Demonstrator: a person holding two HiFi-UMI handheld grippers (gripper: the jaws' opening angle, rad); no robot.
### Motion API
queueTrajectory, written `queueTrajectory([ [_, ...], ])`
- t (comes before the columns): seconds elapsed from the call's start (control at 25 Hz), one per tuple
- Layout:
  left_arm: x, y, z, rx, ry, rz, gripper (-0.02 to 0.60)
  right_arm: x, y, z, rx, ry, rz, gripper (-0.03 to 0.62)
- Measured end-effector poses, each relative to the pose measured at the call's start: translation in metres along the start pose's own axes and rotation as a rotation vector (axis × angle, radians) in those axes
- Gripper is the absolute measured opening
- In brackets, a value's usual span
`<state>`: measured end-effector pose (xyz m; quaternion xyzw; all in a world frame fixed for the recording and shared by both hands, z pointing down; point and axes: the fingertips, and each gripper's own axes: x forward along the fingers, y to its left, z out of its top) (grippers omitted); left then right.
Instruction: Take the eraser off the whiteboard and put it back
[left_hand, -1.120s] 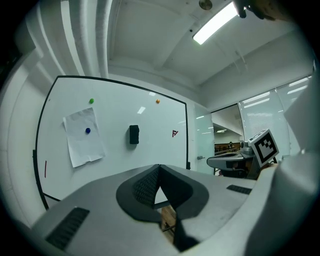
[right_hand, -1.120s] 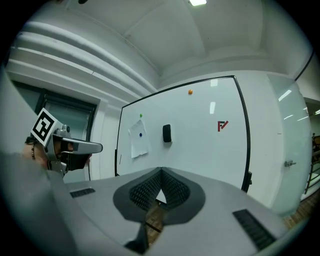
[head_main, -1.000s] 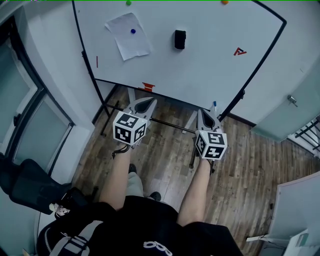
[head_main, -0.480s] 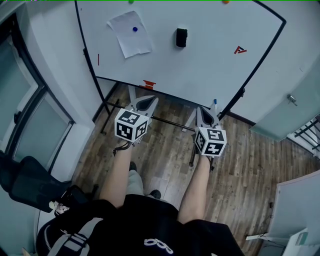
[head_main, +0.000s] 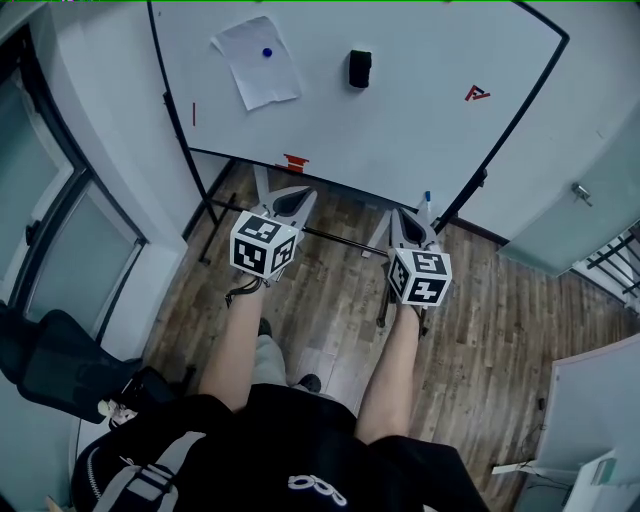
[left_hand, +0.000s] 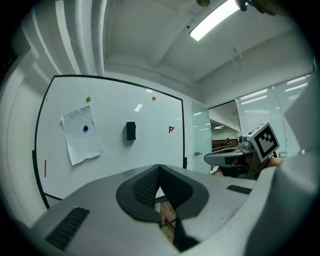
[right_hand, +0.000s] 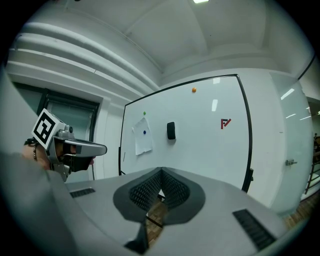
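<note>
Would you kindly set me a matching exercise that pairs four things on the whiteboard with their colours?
Things:
1. eraser
2. sheet of paper
3. magnet on the paper
4. logo mark

Colours:
A. red
B. white
C. black
D. blue

Pairs: 1-C; 2-B; 3-D; 4-A

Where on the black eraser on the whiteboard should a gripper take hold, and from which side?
Across its two long upright sides, near mid-height, coming straight at the whiteboard. The eraser is a small dark block, taller than wide, standing proud of the board, so its narrow width probably suits the jaws. The right gripper, now shut, must open first.
</note>
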<state>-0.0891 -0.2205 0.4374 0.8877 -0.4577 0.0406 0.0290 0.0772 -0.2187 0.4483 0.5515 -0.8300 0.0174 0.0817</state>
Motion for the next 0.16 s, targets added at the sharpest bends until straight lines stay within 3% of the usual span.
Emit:
queueTrajectory([
  [0.16,-0.0028,-0.001,-0.0035,-0.006,0.003,0.009,0.02,0.0022,0.0057,-0.0055,-0.003,0.013,0.019,0.025],
])
